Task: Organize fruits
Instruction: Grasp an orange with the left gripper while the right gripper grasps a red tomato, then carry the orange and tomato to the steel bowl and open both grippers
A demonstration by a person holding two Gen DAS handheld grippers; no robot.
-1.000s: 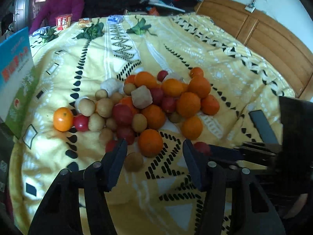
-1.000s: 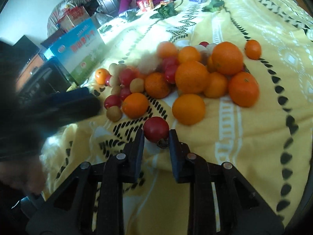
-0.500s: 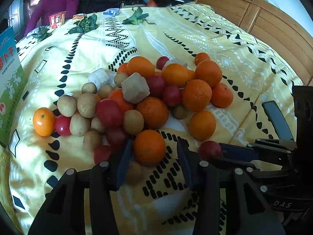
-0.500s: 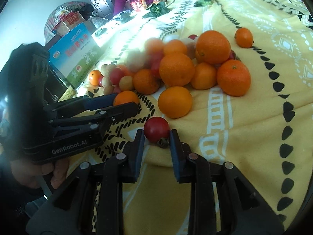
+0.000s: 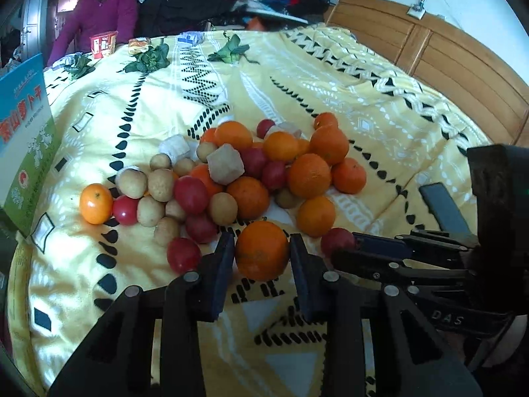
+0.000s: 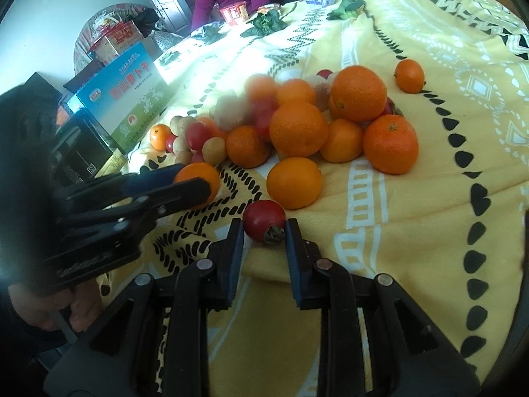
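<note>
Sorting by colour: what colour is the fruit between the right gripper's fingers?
Red tomato, clearest in the right wrist view.

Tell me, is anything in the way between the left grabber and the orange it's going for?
No. The orange already sits between the two fingers of the left gripper, with nothing visible between the fingers and it. The nearest things lie to the sides: a tomato on one side and another tomato at the right gripper on the other.

We see our left gripper (image 5: 261, 258) and right gripper (image 6: 264, 241) as black linkages with silver rivets and dark blue pads (image 5: 216, 274); white lettering, possibly "DAS", marks the right one's side, and bare skin shows on our left hand (image 6: 49, 311)
</note>
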